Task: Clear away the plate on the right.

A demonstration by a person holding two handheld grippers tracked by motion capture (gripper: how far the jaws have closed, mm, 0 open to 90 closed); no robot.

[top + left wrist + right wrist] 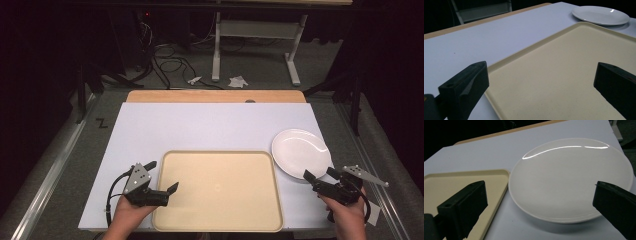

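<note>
White plate (300,152) at right of surface (210,125), just beside beige tray (217,190) | right tool (320,176) low at plate's near rim, jaws wide, empty | left tool (162,176) at tray's left edge, angled right, wide, empty

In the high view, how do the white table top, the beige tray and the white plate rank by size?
Largest to smallest:
1. white table top
2. beige tray
3. white plate
All lie on one surface, so nearness barely skews this.
</note>
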